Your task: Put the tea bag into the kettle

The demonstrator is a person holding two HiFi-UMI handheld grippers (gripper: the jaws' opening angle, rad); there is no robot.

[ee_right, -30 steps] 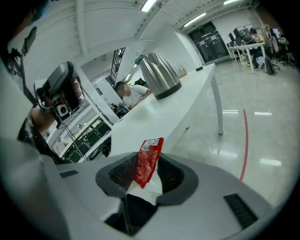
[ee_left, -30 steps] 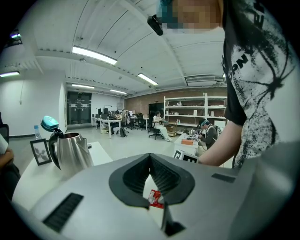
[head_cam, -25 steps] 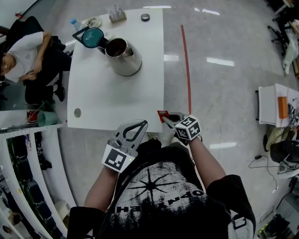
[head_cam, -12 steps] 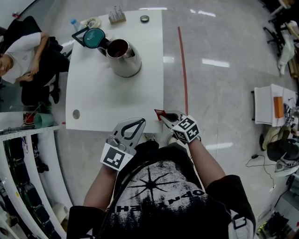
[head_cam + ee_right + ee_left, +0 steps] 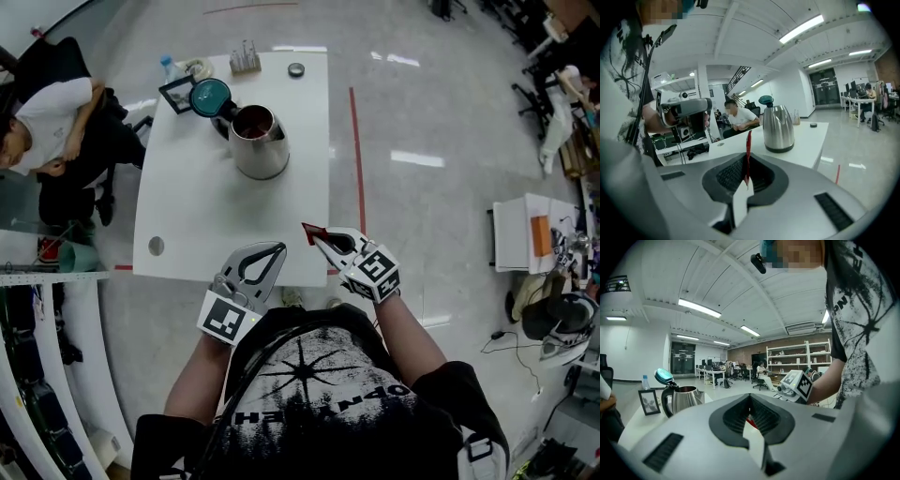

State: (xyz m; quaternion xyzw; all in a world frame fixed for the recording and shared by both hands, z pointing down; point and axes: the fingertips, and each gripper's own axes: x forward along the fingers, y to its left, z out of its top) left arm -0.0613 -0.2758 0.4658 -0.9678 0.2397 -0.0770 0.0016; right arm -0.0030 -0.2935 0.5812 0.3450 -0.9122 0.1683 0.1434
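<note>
The steel kettle (image 5: 260, 145) stands at the far end of the white table (image 5: 197, 216) with its teal lid (image 5: 208, 97) flipped open. It also shows in the left gripper view as the kettle (image 5: 686, 399) and in the right gripper view as the kettle (image 5: 778, 127). My right gripper (image 5: 317, 236) is shut on a red tea bag (image 5: 310, 230) above the table's near right corner. The tea bag (image 5: 748, 143) stands upright between the jaws of the right gripper (image 5: 746, 161). My left gripper (image 5: 277, 247) hangs at the near table edge; the left gripper (image 5: 750, 397) is shut and holds nothing.
A person (image 5: 47, 122) sits at the table's left side. By the kettle are a picture frame (image 5: 178, 92), a water bottle (image 5: 169, 67), a small rack (image 5: 246, 58) and a dark round cap (image 5: 296, 69). A red floor line (image 5: 356, 159) runs along the table's right edge.
My right gripper has carried the tea bag a little forward and left, toward the table's near corner. The left gripper has hardly moved.
</note>
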